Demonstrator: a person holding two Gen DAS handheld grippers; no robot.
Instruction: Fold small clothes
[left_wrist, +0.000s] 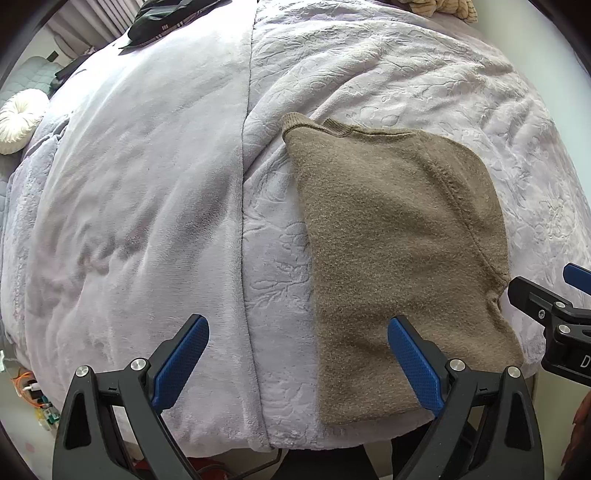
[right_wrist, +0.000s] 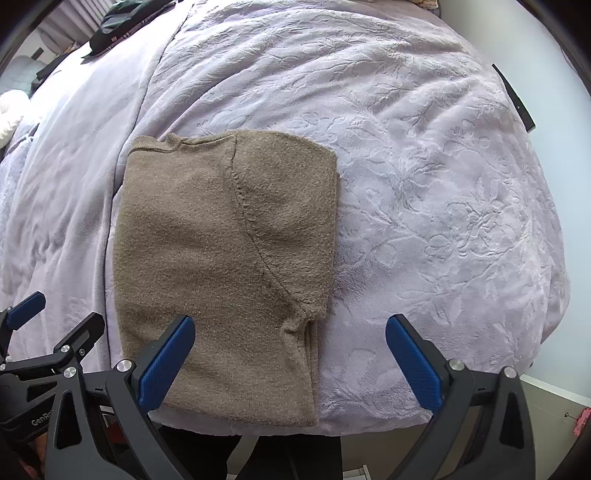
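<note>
Folded sweater (right_wrist: 221, 266) seemingly beneath left claw (left_wrist: 297, 339)

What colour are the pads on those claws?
Blue pads with a fine ribbed texture, on black arms. The right wrist view shows them best.

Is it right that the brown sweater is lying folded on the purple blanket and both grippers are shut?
Not quite. The sweater does lie folded on the blanket, but both grippers are open: the left gripper in the left wrist view and the right gripper in the right wrist view hold nothing.
</note>
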